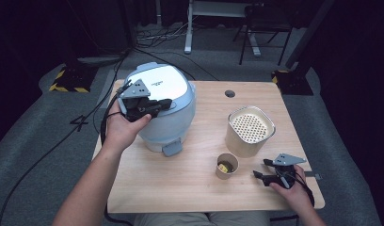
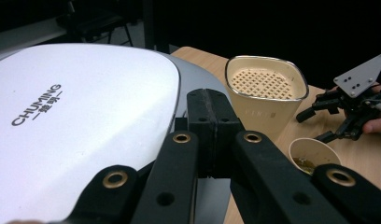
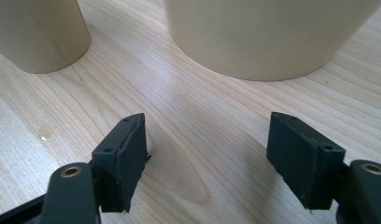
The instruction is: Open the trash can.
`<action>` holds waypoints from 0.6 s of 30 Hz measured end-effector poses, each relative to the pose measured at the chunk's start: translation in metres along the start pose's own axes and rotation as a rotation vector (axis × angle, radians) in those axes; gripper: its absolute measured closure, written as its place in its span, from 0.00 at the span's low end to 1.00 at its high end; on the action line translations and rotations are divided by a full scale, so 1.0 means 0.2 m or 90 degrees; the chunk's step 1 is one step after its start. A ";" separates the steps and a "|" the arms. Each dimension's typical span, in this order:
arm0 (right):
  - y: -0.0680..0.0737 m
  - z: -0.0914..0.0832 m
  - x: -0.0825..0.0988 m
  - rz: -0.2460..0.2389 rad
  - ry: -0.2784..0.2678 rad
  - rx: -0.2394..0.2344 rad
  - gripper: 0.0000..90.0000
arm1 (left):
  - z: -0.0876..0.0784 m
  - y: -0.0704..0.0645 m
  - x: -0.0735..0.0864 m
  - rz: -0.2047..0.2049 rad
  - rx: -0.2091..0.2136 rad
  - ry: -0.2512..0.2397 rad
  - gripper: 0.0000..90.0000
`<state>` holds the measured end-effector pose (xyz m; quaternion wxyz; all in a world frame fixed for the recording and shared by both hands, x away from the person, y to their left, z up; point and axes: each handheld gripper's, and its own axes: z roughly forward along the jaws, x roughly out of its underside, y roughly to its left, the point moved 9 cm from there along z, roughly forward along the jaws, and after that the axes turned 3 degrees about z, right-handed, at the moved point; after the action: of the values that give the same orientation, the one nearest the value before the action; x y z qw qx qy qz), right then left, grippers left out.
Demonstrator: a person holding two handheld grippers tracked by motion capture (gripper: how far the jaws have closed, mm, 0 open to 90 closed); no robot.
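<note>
A white and pale-blue rice cooker stands with its lid down at the table's left. My left gripper hovers over the lid's right side, its jaws shut with nothing seen between them. My right gripper rests low near the front right edge, open, with bare wood between its pads; it is also seen in the left gripper view as the right gripper. Just ahead of it stand a small paper cup holding something yellowish and a beige container with a perforated insert.
The wooden table has a round cable hole at the back. A grey latch tab sticks out at the cooker's front base. Cables trail off the table's left side over the grey floor; chair and desk legs stand behind.
</note>
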<state>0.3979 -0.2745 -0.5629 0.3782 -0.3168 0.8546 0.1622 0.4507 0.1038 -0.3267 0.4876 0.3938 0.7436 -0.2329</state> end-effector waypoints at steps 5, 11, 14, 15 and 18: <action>0.00 0.00 0.00 0.000 0.000 -0.001 0.33 | 0.00 0.00 0.00 0.015 -0.012 0.010 1.00; 0.00 0.00 0.00 -0.001 0.000 -0.001 0.33 | 0.01 -0.02 -0.01 0.029 -0.033 0.033 1.00; 0.00 0.00 0.00 -0.002 0.000 -0.001 0.33 | 0.01 -0.02 -0.01 0.031 -0.034 0.040 1.00; 0.00 0.00 0.00 -0.002 0.000 -0.001 0.33 | 0.01 -0.02 0.00 0.031 -0.034 0.043 1.00; 0.00 0.00 0.00 -0.003 -0.001 -0.001 0.33 | 0.01 -0.02 0.00 0.035 -0.035 0.043 1.00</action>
<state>0.3968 -0.2750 -0.5629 0.3789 -0.3192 0.8533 0.1625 0.4484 0.0996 -0.3275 0.4789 0.4083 0.7546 -0.1857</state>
